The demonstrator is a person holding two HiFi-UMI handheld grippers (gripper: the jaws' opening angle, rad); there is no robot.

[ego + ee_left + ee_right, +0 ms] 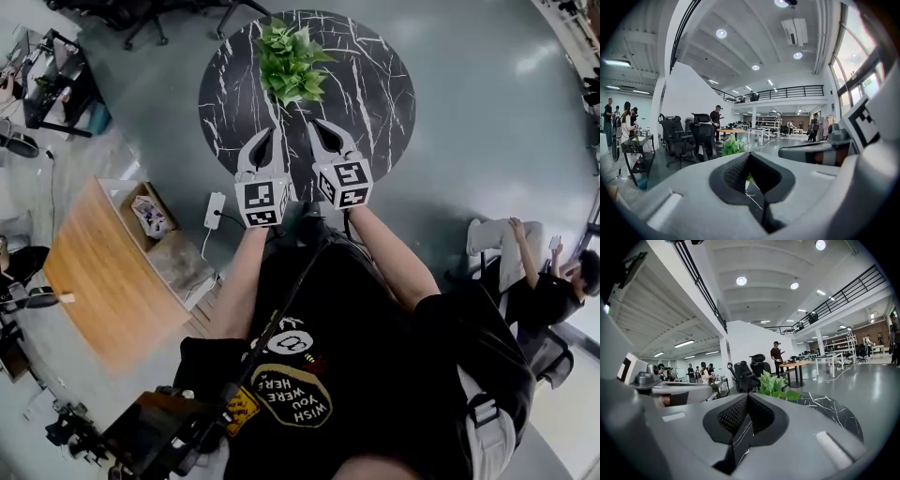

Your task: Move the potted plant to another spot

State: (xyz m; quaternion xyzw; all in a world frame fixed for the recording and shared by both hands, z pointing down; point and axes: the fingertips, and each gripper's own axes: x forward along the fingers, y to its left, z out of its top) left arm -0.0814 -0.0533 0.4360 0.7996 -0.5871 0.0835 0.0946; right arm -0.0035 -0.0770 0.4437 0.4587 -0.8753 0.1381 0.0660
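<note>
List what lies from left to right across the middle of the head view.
wooden desk → power strip → left claw → right claw → seated person
</note>
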